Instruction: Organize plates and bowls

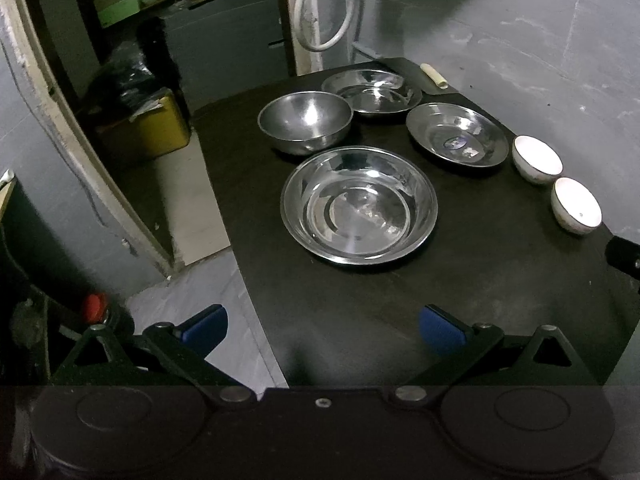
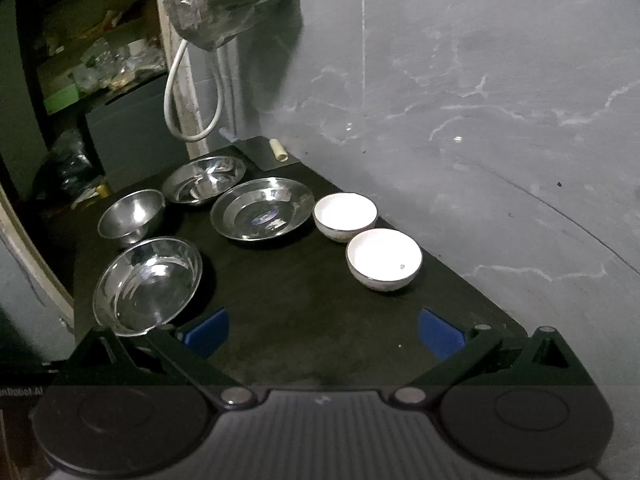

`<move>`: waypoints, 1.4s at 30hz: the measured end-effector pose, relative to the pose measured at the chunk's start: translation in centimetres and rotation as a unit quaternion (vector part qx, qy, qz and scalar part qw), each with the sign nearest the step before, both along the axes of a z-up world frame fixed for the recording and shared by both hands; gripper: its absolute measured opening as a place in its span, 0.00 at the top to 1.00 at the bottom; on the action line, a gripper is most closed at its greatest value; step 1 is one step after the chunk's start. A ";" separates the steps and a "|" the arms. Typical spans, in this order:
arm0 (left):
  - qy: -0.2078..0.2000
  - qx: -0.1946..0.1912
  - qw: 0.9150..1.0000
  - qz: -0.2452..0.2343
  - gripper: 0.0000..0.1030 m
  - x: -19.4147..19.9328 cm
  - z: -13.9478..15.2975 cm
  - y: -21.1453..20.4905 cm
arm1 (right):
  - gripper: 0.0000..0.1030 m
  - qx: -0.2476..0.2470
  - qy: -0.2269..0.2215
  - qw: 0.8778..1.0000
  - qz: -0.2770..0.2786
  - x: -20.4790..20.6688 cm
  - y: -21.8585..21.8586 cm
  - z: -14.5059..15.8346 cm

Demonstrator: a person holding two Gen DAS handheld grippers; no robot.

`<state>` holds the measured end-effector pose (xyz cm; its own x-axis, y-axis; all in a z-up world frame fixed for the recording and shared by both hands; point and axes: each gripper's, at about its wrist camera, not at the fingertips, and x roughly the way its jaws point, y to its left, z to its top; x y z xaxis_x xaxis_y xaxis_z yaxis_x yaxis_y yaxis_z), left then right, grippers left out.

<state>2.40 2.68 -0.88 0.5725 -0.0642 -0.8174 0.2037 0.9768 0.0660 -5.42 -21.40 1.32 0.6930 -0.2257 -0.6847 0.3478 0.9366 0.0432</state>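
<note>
1. Both tools are spread wide and hold nothing: my left tool (image 1: 323, 326) hangs over the near edge of the dark surface (image 1: 360, 312), and my right tool (image 2: 323, 330) hangs over its near right part.
2. Nearest my left tool sits a wide steel plate (image 1: 358, 205), upright and apart from the others.
3. Behind it to the left stands a deep steel bowl (image 1: 305, 121); just beside that, further back, a shallow steel dish (image 1: 371, 91).
4. To the right of those lies a steel plate with a blue label (image 1: 456, 134) at its centre.
5. Two small white bowls line the right edge near the grey wall (image 2: 480, 100): the farther white bowl (image 2: 345, 216) and the nearer white bowl (image 2: 384, 258), close together.
6. At the far corner lies a pale cylinder (image 2: 277, 149) on a dark slab.
</note>
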 end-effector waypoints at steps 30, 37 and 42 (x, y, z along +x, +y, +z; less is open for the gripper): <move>-0.030 -0.005 0.998 -0.057 0.01 2.7 0.7 2.0 | 0.00 0.010 -0.080 0.996 0.034 -4.5 4.0 0.1; -0.058 0.015 0.989 -0.137 0.01 12.6 0.0 4.1 | 0.00 0.017 -0.080 0.997 -0.003 -0.3 7.2 -1.7; -0.066 0.019 0.971 -0.228 0.01 21.6 -0.4 4.3 | 0.00 0.039 -0.078 0.987 -0.133 4.0 8.4 -2.7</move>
<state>24.03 6.97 -1.28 0.5911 -0.3076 -0.7456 0.6023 0.7832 0.1543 -1.38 -13.04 -1.37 0.7150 -0.3638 -0.5970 0.5638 0.8050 0.1847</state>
